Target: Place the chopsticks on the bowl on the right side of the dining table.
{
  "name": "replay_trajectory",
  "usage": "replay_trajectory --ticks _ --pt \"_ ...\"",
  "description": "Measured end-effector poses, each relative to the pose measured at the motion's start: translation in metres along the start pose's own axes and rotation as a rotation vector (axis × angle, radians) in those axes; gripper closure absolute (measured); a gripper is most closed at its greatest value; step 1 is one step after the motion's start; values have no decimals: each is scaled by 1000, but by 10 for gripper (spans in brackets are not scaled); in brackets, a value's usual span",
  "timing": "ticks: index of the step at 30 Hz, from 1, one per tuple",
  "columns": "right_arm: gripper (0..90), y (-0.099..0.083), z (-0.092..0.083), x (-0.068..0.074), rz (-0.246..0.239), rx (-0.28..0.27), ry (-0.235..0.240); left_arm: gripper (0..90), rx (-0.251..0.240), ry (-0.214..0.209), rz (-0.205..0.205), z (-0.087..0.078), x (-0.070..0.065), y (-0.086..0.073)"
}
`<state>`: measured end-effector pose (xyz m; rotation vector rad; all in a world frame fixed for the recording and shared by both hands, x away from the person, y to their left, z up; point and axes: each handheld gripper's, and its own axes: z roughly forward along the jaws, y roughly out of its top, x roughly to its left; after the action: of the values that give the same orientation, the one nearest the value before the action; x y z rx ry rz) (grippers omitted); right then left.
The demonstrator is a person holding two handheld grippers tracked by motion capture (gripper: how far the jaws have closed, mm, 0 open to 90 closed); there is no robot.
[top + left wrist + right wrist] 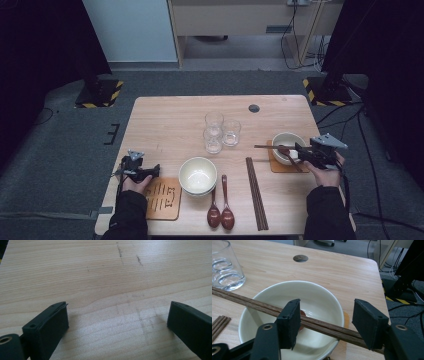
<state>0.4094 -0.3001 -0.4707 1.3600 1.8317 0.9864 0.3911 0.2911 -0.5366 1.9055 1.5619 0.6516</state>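
the right black two-jaw gripper point(300, 153) hung at the near rim of the small cream ceramic bowl point(288, 140), which sat on a brown square coaster point(275, 166) at the right side of the pale wooden table point(170, 120). a pair of dark wooden chopsticks point(244, 303) lay across the bowl's rim and passed between the jaws; the jaws stood apart, with a clear gap on the right and the left pad just beside the sticks, pressing on nothing that could be seen. a brown wooden spoon point(302, 314) lay in the bowl beneath the chopsticks. the left black two-jaw gripper point(150, 171) rested low at the table's left, jaws wide apart over bare wood. a clear drinking glass point(224, 266) stood beyond the bowl.
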Motion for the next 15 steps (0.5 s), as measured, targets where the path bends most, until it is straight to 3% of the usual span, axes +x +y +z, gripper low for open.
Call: replay_trajectory --ticks 15 --pt "352 -2 8 0 3 19 -25 24 0 0 0 0 0 0"
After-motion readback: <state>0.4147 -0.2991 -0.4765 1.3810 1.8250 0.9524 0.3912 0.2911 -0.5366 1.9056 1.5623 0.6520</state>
